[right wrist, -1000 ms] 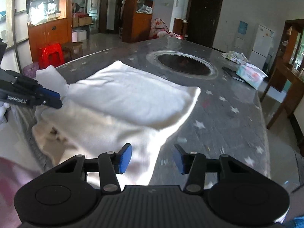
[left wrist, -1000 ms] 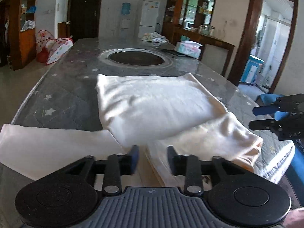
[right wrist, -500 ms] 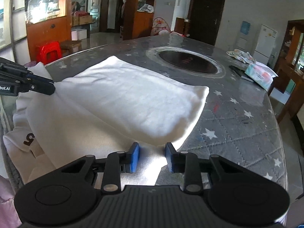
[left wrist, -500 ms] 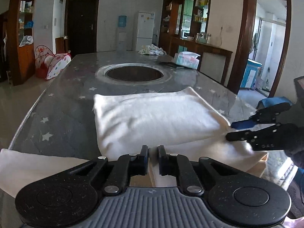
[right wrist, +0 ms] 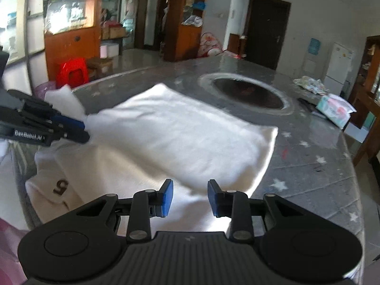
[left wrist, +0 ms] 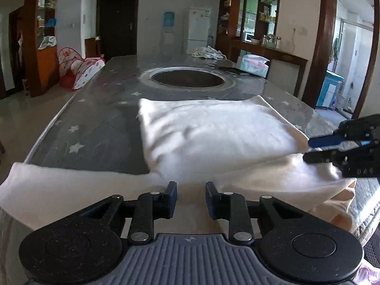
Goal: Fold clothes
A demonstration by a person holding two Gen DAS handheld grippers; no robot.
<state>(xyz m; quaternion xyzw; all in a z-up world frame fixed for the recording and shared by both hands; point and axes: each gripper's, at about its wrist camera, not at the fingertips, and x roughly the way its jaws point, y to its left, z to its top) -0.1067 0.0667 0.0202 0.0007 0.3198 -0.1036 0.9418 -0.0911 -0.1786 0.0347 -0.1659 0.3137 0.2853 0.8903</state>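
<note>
A white garment point(left wrist: 213, 133) lies on the grey star-patterned table point(left wrist: 95, 123), its upper half folded over into a thick pad. One sleeve point(left wrist: 59, 185) stretches off to the left. A printed "5" point(right wrist: 61, 186) shows on the near left flap. My left gripper point(left wrist: 191, 191) hovers over the near hem, its jaws opening, with cloth below the gap and the pads off it. My right gripper point(right wrist: 190, 191) is opening too, above the garment point(right wrist: 180, 133) near its right side. In the left wrist view the right gripper point(left wrist: 308, 150) sits at the fold's right corner. The left gripper point(right wrist: 83, 131) shows at the fold's left corner.
A round dark recess point(left wrist: 187, 79) is sunk into the table's middle. Beyond it lie a tissue pack point(left wrist: 254, 65) and a crumpled cloth point(left wrist: 207, 52). A red stool point(right wrist: 72, 72) stands on the floor at the left. The table's near edge is right below the grippers.
Half a second ago both grippers were nearly shut over the near hem; both have parted again. The right gripper has come down closer to the fold's corner.
</note>
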